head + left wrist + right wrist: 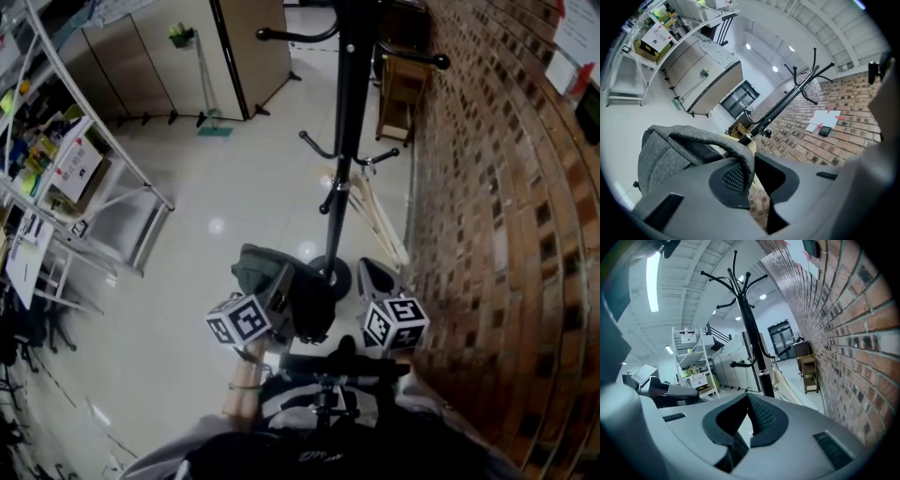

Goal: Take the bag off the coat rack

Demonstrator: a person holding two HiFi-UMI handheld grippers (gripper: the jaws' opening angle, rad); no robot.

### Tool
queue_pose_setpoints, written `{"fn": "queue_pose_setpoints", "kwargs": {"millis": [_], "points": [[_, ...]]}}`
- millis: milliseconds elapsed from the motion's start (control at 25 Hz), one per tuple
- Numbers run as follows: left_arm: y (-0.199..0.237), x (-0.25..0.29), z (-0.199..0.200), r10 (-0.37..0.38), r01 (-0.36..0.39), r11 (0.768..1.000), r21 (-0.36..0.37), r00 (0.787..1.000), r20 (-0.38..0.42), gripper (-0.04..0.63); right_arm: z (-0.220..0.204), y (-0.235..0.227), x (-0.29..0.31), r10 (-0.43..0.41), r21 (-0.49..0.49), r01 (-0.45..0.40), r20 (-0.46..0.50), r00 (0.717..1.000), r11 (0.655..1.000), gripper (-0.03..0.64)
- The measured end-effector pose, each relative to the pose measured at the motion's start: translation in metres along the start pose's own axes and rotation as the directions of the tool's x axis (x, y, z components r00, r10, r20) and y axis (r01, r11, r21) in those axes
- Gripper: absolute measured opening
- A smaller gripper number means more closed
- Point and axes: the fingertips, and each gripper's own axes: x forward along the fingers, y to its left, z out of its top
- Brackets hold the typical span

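Note:
The grey bag (255,265) hangs off my left gripper (281,281), low beside the round base of the black coat rack (342,141) and free of its hooks. In the left gripper view the bag's grey handle strap (717,140) loops between the jaws, and my left gripper (751,165) is shut on it, with the bag's body (658,157) at the left. The coat rack (787,101) stands beyond it. My right gripper (373,274) sits next to the base on the wall side. In its own view my right gripper (749,397) is shut with nothing in it, facing the coat rack (751,338).
A brick wall (497,187) runs along the right. Wooden boards (380,220) lean against it behind the rack, and a small wooden table (398,94) stands farther back. Metal shelving (56,159) with boxes fills the left, cabinets (187,56) the far side.

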Motion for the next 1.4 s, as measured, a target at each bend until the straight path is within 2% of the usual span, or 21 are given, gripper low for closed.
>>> {"fn": "queue_pose_setpoints", "kwargs": {"millis": [280,640,1200,1400], "points": [[0.008,-0.017,-0.005,-0.018,0.017,1.000,-0.012,0.999,-0.035,0.044,-0.013,0.022,-0.008,-0.026,-0.005,0.026,0.002,1.000,1.000,-0.006],[0.013,-0.026,-0.015,-0.028,0.029,1.000,0.012,0.996,-0.085,0.044,-0.021,0.035,-0.017,-0.049,-0.003,0.049,0.012,0.999,0.999,-0.006],[0.017,-0.037,-0.013,-0.022,0.021,1.000,-0.010,0.997,-0.074,0.044,-0.022,0.046,-0.022,-0.053,-0.031,0.054,0.018,0.998,0.998,-0.007],[0.014,-0.037,-0.017,-0.034,0.036,0.999,0.014,0.994,-0.102,0.044,-0.025,0.045,-0.024,-0.054,-0.018,0.054,0.016,0.998,0.998,-0.006]]}}
